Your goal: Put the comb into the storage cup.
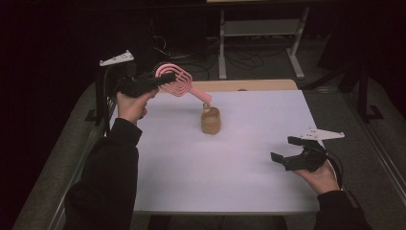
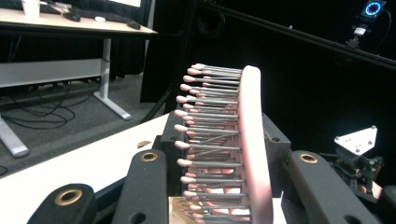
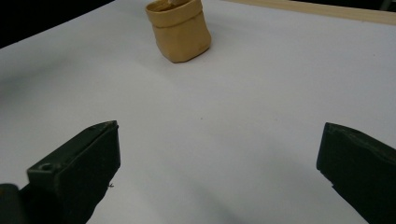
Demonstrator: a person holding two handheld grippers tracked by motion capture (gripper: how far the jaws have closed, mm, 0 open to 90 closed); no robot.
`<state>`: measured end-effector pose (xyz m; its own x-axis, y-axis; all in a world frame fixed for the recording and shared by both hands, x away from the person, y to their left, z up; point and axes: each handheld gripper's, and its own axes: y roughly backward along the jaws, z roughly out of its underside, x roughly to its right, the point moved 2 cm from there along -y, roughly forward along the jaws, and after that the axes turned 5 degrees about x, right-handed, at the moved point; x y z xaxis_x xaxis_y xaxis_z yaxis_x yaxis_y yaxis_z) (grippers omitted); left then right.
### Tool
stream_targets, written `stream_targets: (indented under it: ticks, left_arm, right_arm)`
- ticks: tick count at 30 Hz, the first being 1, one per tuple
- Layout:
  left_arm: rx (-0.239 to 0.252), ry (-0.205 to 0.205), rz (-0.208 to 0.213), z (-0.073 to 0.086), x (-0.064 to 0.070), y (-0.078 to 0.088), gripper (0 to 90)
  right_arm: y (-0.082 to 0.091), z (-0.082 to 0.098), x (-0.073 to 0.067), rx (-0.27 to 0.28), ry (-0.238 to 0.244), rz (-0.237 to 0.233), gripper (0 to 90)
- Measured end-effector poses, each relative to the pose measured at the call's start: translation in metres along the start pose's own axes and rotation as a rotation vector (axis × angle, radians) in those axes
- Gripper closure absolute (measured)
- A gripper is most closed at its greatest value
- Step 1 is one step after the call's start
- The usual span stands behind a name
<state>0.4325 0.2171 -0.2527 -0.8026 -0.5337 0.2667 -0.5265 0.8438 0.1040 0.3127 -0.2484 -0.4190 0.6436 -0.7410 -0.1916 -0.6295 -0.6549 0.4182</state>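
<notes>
Handle tip of pink brush (image 1: 175, 80) hidden inside tan pot (image 1: 210, 120), far-centre on white table (image 1: 230, 177). Left tongs (image 1: 160, 79) clamped on slotted, bristly head; right tongs (image 1: 286, 149) wide, empty, near right.

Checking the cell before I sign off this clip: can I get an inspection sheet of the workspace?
Surface: white tabletop, wooden strip along the far edge.
Job's things: pink hairbrush, handle end down at the mouth of the tan pouch, which stands upright mid-table.
Clutter: nothing seen on the white top.
Grippers: left gripper shut on the hairbrush head, raised above the table; right gripper open, holding nothing, low near the right edge, aimed toward the pouch.
Cables: loose cables on the floor beyond the table; one trails from the right gripper.
Surroundings: dark room, white desk frame behind, grey carpet.
</notes>
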Motion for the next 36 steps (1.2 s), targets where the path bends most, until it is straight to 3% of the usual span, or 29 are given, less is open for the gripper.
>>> stream_targets:
  ticks: [23,36]
  left_arm:
    - [-0.037,0.023,-0.001,0.024,-0.004,-0.014,63.3]
    - [-0.087,0.005,-0.003,0.031,-0.002,-0.021,63.4]
  right_arm:
    - [0.002,0.008,0.0,0.0,-0.003,0.008,0.0]
    - [0.002,0.008,0.0,0.001,-0.002,0.004,0.0]
